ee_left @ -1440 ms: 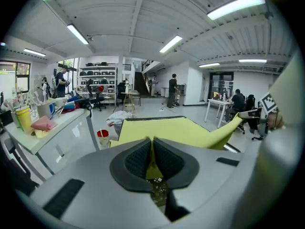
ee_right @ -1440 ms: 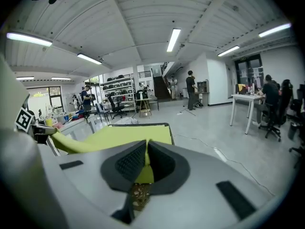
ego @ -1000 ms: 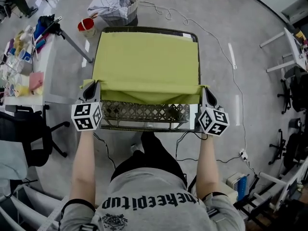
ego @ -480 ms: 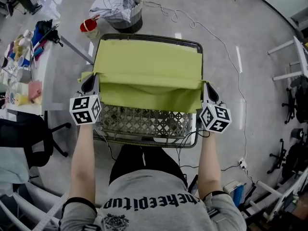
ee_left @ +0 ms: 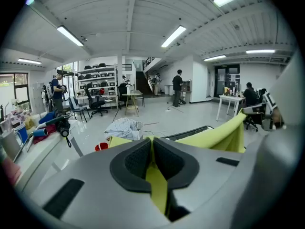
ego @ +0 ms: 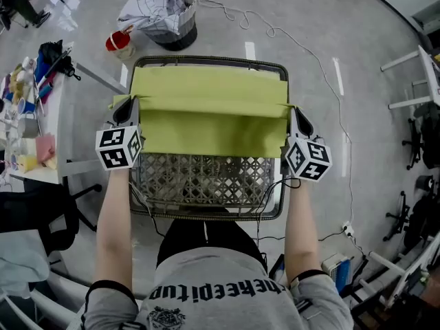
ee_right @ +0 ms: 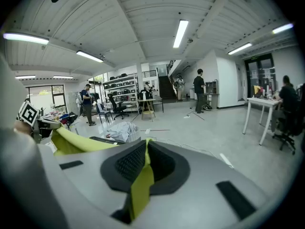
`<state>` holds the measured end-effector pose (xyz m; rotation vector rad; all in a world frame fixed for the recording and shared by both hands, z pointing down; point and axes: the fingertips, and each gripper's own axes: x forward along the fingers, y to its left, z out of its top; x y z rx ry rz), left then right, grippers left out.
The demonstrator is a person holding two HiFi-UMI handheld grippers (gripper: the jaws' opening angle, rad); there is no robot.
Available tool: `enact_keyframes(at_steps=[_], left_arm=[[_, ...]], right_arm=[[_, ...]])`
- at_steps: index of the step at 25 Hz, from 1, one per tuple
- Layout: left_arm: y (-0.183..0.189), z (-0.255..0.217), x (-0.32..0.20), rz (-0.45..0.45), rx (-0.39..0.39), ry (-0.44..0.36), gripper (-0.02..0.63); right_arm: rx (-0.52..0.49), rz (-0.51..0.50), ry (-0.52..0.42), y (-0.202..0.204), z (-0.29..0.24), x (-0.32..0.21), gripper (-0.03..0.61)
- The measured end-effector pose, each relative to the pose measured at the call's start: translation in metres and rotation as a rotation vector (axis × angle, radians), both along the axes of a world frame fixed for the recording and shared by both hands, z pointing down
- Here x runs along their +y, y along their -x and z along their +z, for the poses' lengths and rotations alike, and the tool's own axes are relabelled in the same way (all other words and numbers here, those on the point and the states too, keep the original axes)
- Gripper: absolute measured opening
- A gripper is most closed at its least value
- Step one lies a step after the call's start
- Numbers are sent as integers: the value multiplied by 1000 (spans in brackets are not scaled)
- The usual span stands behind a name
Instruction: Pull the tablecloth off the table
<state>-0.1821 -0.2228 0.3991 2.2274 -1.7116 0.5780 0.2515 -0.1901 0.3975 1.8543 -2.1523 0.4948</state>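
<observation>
A yellow-green tablecloth (ego: 210, 108) covers the far half of a metal lattice table (ego: 206, 181); its near edge is lifted and folded back over itself. My left gripper (ego: 126, 111) is shut on the cloth's left corner, at the table's left side. My right gripper (ego: 297, 120) is shut on the right corner, at the table's right side. In the left gripper view a strip of the tablecloth (ee_left: 217, 135) runs pinched between the dark pads of the left gripper (ee_left: 152, 159). The right gripper view shows the tablecloth (ee_right: 76, 142) likewise clamped in the right gripper (ee_right: 145, 163).
Beyond the table's far edge stand a dark basket with a checked cloth (ego: 161, 12) and a red cup (ego: 119, 42). A white side table (ego: 48, 126) with small items is at the left, a black chair (ego: 34, 205) below it. A cable (ego: 302, 47) lies on the floor.
Both grippers have moved away from the person across the table, carrying the cloth's near edge with them. More of the bare lattice top shows at the near side.
</observation>
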Motion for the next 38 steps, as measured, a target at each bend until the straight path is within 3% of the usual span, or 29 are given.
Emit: enact_keyframes(at_steps=[9, 18, 30, 38], left_arm=[[-12, 35, -56, 80, -20, 59, 26], [-15, 61, -97, 100, -25, 100, 26], [-14, 96, -113, 102, 51, 151, 29], [-17, 107, -114, 112, 62, 181, 42]], right_arm=[[-11, 83, 60, -10, 29, -42, 21], [23, 84, 87, -12, 46, -87, 21], [-47, 116, 127, -15, 78, -112, 29], [-58, 141, 132, -24, 83, -116, 52]])
